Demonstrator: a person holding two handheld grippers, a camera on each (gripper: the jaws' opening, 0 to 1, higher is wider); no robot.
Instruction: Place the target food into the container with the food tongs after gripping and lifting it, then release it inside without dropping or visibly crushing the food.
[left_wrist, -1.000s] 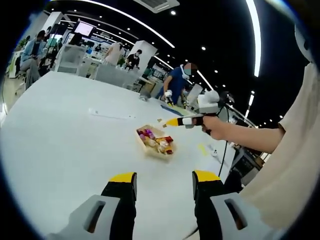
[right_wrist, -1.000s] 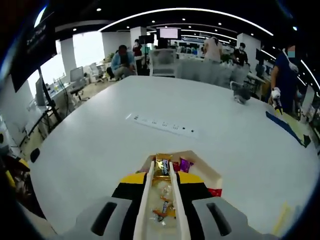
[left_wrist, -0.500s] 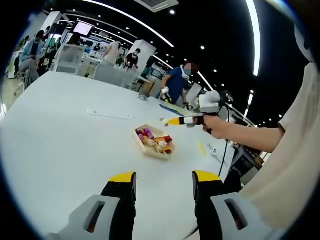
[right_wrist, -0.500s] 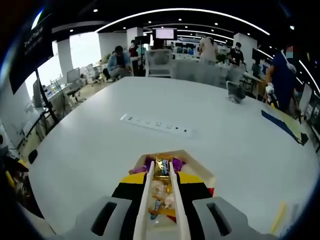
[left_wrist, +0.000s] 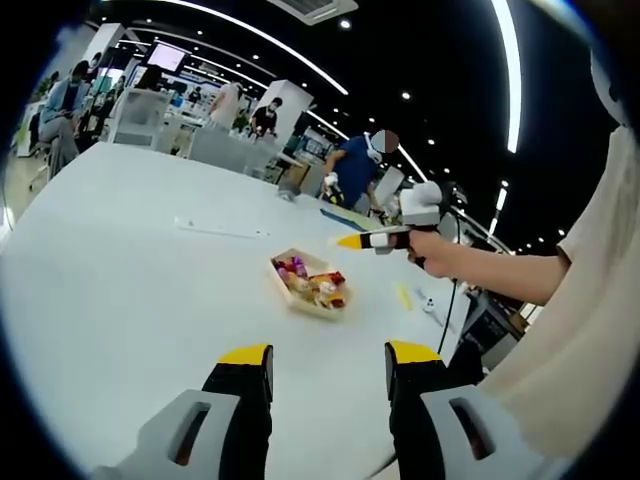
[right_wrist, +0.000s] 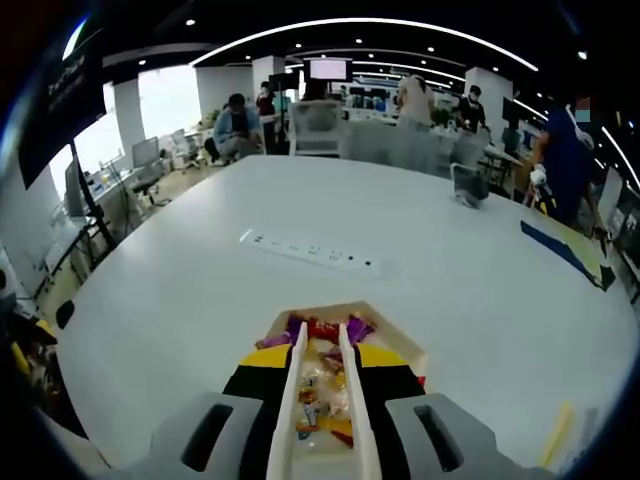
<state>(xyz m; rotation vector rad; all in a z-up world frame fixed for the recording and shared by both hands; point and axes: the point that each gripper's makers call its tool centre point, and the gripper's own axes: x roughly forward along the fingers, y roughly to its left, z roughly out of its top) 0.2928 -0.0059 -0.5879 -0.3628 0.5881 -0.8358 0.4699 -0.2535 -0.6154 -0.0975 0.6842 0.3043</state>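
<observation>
The gold-wrapped candy held between the food tongs tips half a second ago is no longer gripped there; only the sweets in the container are seen between the tips.

bare white table lies open around the container; power strip well apart.

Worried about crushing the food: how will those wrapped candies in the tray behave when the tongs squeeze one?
The wrapped candies look small and probably light. Their glossy wrappers may slip between the smooth white tongs. Heaped loosely in the shallow tray, neighbours could shift when one is lifted.
</observation>
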